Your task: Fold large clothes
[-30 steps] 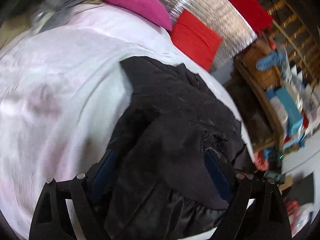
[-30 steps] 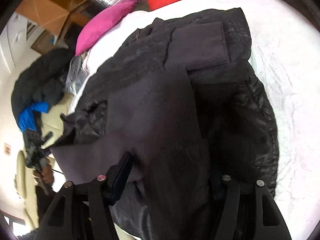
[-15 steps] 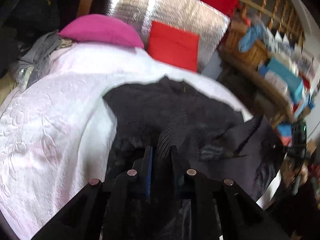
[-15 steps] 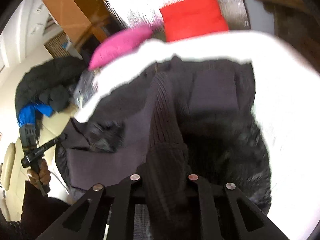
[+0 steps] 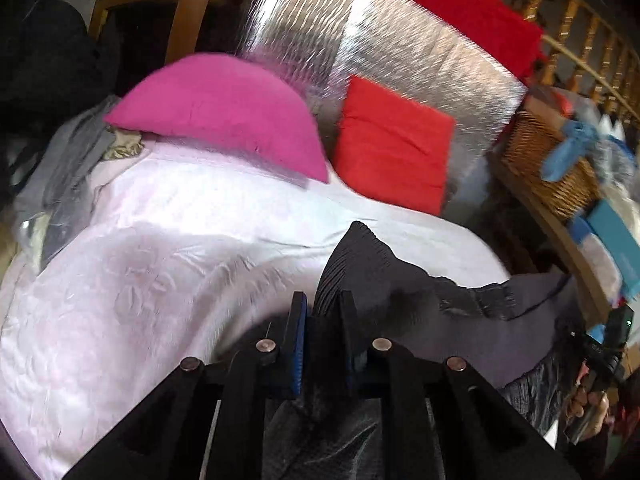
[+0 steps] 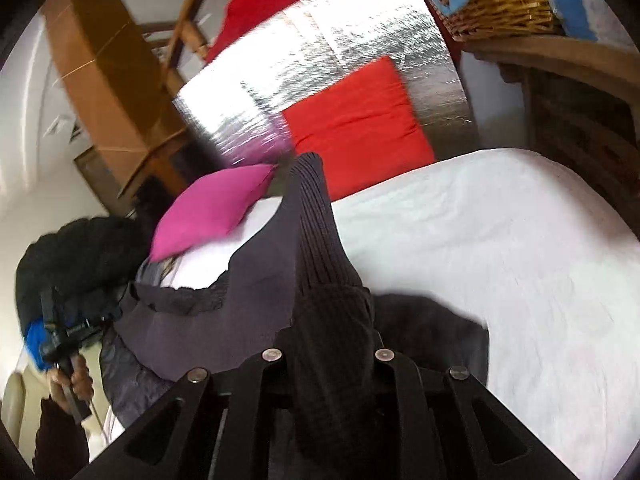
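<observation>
A large black jacket [image 5: 460,320] hangs lifted off the white bedcover [image 5: 160,280], stretched between both grippers. My left gripper [image 5: 323,314] is shut on its ribbed hem [image 5: 352,256], which sticks up between the blue pads. In the right wrist view my right gripper [image 6: 326,332] is shut on another stretch of ribbed hem [image 6: 316,232]; the knit drapes over the fingers and hides them. The jacket's grey lining [image 6: 224,320] sags leftward to a hand [image 6: 76,376] holding the other gripper.
A pink pillow [image 5: 224,112] and a red cushion [image 5: 392,152] lean on a silver foil panel [image 5: 420,52] at the bed's head. A wicker basket [image 5: 548,156] sits on a wooden shelf to the right. Grey clothes [image 5: 64,160] lie at the bed's left edge.
Both grippers went from open over the flat jacket to shut on its ribbed hem. They then rose and lifted it off the bed; both views tilted up towards the pillows.
</observation>
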`<state>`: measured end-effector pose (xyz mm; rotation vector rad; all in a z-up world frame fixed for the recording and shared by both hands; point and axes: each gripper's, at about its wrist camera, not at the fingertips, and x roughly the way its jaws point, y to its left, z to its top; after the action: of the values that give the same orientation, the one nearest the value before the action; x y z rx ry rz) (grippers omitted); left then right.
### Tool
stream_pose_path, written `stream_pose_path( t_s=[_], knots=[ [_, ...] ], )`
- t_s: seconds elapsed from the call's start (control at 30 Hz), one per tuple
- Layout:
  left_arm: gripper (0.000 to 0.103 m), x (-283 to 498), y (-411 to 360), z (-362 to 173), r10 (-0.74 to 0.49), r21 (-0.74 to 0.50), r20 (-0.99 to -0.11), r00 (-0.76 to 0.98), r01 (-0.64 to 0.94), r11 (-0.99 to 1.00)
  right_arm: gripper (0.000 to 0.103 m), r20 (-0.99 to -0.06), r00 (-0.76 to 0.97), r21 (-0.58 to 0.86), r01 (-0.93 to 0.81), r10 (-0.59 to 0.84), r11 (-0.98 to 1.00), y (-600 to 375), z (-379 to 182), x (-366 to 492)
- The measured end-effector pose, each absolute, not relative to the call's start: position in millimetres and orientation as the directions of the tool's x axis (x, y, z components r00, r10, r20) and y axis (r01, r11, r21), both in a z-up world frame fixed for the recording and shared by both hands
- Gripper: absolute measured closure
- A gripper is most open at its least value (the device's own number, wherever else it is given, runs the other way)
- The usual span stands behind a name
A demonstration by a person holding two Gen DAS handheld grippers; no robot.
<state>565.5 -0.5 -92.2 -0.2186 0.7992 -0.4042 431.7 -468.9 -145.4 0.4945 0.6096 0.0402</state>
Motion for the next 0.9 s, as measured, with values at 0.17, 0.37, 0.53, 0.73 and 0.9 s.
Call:
stream_pose_path(
  t_s=[0.17, 0.37, 0.53, 0.73, 0.9],
  knots=[
    [0.087, 633, -26, -157, -0.34, -0.295, -0.737, 0.584, 0.176, 0.939, 0.088, -0.624, 0.768, 0.458, 0.21, 0.144, 0.864, -488, -205, 520],
    [0.082, 663, -22, -223, -0.302, -0.316, -0.803, 0.514, 0.063, 0.947, 0.087, -0.671, 0.704, 0.575, 0.299, 0.23, 0.761, -519, -277, 553],
    [0.037, 645, 4, -221, -0.38, -0.452, -0.761, 0.526, -0.009, 0.892, 0.064, -0.598, 0.725, 0.709, 0.28, 0.342, 0.647, -541, -278, 536],
    [0.025, 571, 39, -191, -0.413, -0.546, -0.681, 0.605, -0.043, 0.837, 0.017, -0.536, 0.804, 0.732, 0.292, 0.256, 0.616, -554, -246, 484],
    [0.025, 495, 52, -190, -0.319, -0.509, -0.703, 0.636, -0.136, 0.85, 0.017, -0.61, 0.763, 0.626, 0.298, 0.214, 0.72, -537, -222, 456]
  ],
)
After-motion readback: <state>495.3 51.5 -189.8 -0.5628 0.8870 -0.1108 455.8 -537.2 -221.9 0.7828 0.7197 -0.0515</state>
